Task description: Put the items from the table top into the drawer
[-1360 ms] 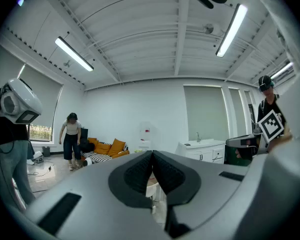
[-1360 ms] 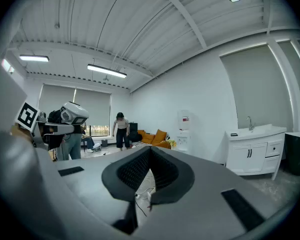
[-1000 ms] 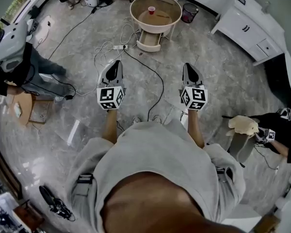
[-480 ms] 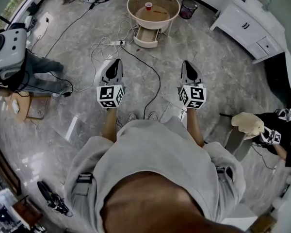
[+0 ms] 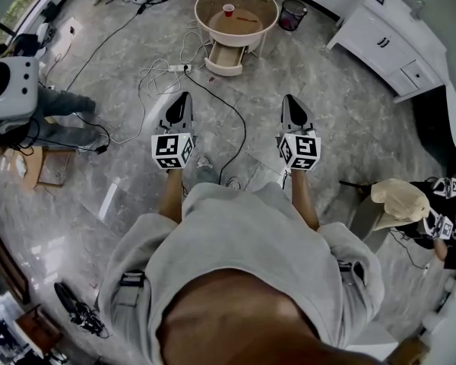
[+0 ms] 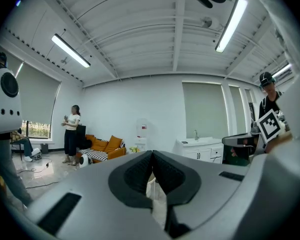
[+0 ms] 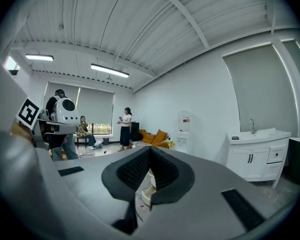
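Ceiling tube lights [image 6: 71, 50] lit the room brightly and evenly. The polished floor [image 5: 349, 128] carried pale glare streaks. All views bowed strongly at the edges, with black vignetted corners.

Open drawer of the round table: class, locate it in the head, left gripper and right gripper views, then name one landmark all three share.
Head view: open drawer top centre, under the round table.
Left gripper view: not clearly in it; only a pale sliver between the jaws.
Right gripper view: drawer low centre, just below the jaw tips.
Shared landmark: white sink cabinet.
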